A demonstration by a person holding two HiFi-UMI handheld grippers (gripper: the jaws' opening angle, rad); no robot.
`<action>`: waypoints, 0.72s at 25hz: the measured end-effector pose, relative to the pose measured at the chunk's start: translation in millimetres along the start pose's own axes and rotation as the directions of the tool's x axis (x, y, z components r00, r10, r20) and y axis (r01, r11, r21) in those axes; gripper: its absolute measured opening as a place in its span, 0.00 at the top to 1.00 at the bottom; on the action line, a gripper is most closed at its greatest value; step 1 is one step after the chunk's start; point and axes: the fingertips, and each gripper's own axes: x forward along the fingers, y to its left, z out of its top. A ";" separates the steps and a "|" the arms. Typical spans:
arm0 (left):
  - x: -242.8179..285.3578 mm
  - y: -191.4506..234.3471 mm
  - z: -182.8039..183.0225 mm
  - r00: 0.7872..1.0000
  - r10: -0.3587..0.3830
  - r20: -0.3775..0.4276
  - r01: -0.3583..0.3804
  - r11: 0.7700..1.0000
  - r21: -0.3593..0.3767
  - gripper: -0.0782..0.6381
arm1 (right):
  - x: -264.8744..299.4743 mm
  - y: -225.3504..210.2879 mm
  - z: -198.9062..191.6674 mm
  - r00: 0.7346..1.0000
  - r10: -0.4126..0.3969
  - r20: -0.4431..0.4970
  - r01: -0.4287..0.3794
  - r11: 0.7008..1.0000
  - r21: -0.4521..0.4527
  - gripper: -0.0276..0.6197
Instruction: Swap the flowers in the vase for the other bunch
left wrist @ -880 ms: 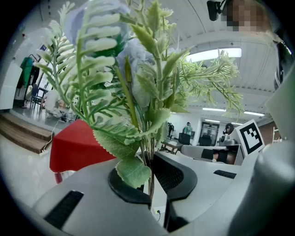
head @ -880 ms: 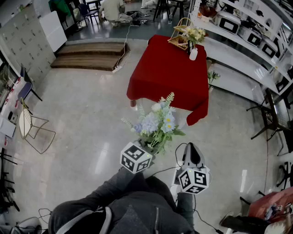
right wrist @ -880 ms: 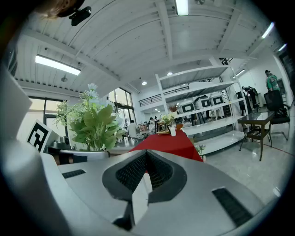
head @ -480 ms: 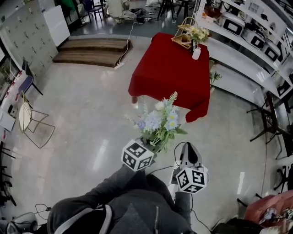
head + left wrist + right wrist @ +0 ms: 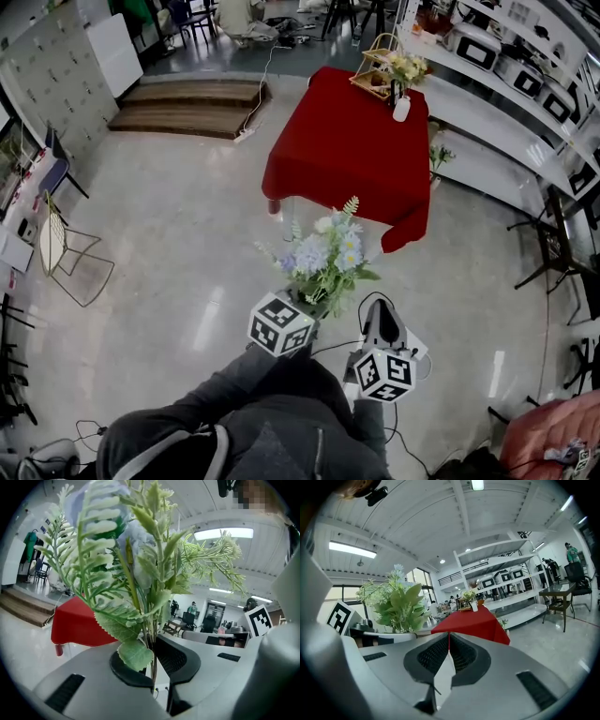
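The left gripper [image 5: 153, 657] clamped on the bunch [image 5: 323, 258] by its stems (blue and white blooms, upright), right gripper [image 5: 449, 639] closed and empty beside it, vase [image 5: 400, 110] with flowers [image 5: 404, 67] far off on the red desk [image 5: 347, 155].

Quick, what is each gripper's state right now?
Left gripper: closed on the stems of the bunch of pale blue and white flowers with green leaves.
Right gripper: closed, holding nothing.

Left claw [image 5: 151, 663]: jaws clamped on flower stems [image 5: 149, 637], pointing forward, slightly down. Right claw [image 5: 449, 644]: jaws together, empty, just beside the left, similarly tilted.
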 end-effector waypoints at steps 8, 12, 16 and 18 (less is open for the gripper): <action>22.2 19.7 0.9 1.000 -0.011 -0.014 0.011 1.000 -0.011 0.85 | 27.0 -5.4 1.7 1.000 -0.008 -0.015 0.008 1.000 -0.009 0.94; 42.5 35.9 11.1 1.000 -0.012 -0.012 0.012 1.000 -0.012 0.85 | 49.5 -15.2 8.4 1.000 -0.011 -0.020 0.011 1.000 -0.014 0.94; 66.2 52.9 22.3 1.000 -0.016 -0.025 0.015 1.000 -0.016 0.85 | 77.6 -26.3 16.7 0.999 -0.016 -0.030 0.015 1.000 -0.007 0.94; 77.4 63.6 30.1 1.000 -0.015 -0.026 0.014 1.000 -0.017 0.85 | 93.3 -29.3 22.3 0.999 -0.012 -0.035 0.012 1.000 -0.008 0.94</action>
